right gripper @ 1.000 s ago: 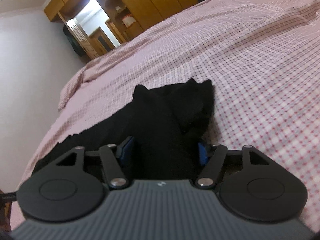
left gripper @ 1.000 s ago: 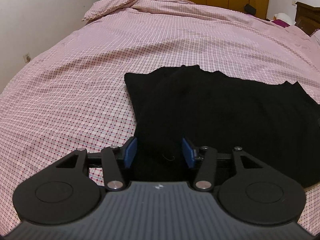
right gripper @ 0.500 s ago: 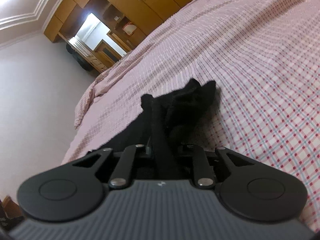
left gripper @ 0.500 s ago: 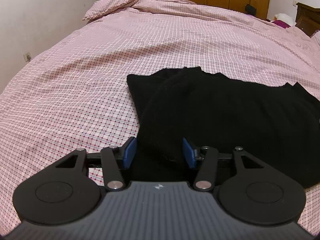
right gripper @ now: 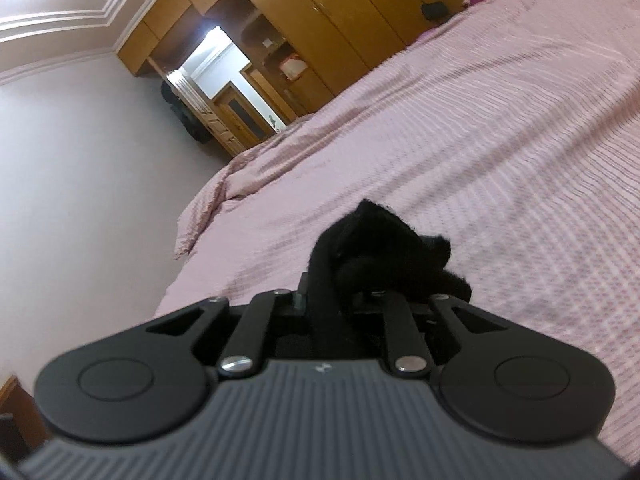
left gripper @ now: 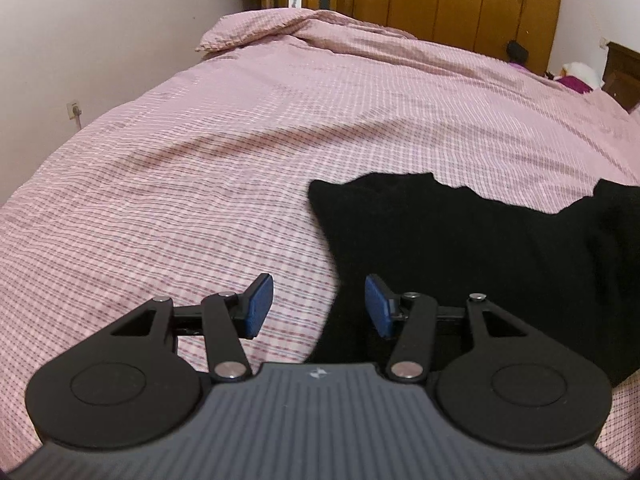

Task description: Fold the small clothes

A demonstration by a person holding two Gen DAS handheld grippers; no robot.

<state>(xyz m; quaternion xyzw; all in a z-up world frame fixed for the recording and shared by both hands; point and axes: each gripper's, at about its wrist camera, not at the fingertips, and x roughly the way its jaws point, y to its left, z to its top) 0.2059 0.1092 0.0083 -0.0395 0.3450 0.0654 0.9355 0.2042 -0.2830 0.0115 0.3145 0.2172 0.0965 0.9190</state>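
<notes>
No legible text, label or number anywhere.

The garment (left gripper: 480, 248) is plain black. The bed cover (left gripper: 240, 160) is pink with a fine dark check. The left gripper's fingers (left gripper: 260, 306) carry blue pads; the wardrobe (left gripper: 460, 0) is honey-brown wood.

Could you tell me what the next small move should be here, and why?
Probably bring the left gripper onto the near edge of the black garment and close it. Its jaws are open with only the garment's edge between them, while the right gripper is shut on a bunched end, raised off the bed.
</notes>
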